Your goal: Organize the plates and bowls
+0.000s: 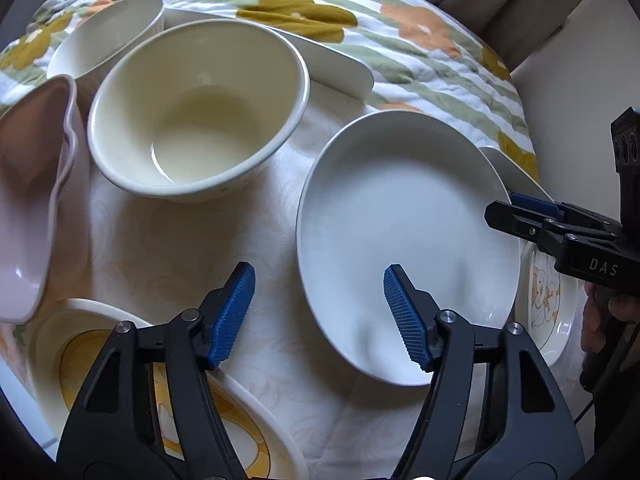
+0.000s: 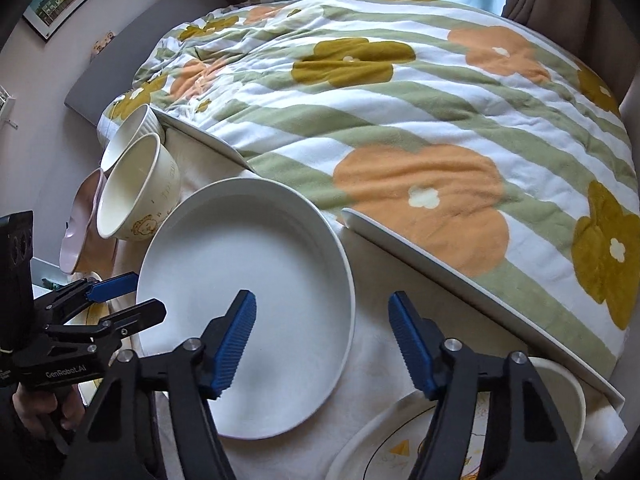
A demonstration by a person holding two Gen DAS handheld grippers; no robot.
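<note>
A large white plate (image 1: 404, 240) (image 2: 256, 300) lies on the white tablecloth. My left gripper (image 1: 320, 316) is open and empty, straddling the plate's left rim just above it. My right gripper (image 2: 322, 344) is open and empty, straddling the plate's right rim; it also shows in the left wrist view (image 1: 516, 210) at the plate's far right edge. A cream bowl (image 1: 200, 108) (image 2: 136, 196) stands behind the plate. A ribbed white bowl (image 1: 108, 34) (image 2: 128, 136) and a pink wavy bowl (image 1: 32, 196) (image 2: 78, 224) sit by it.
A yellow-patterned plate (image 1: 120, 360) lies at the near left. A plate with a cartoon print (image 1: 548, 300) (image 2: 440, 448) lies right of the white plate. A white tray wall (image 2: 460, 272) borders the cloth; a flowered quilt (image 2: 400, 100) lies beyond it.
</note>
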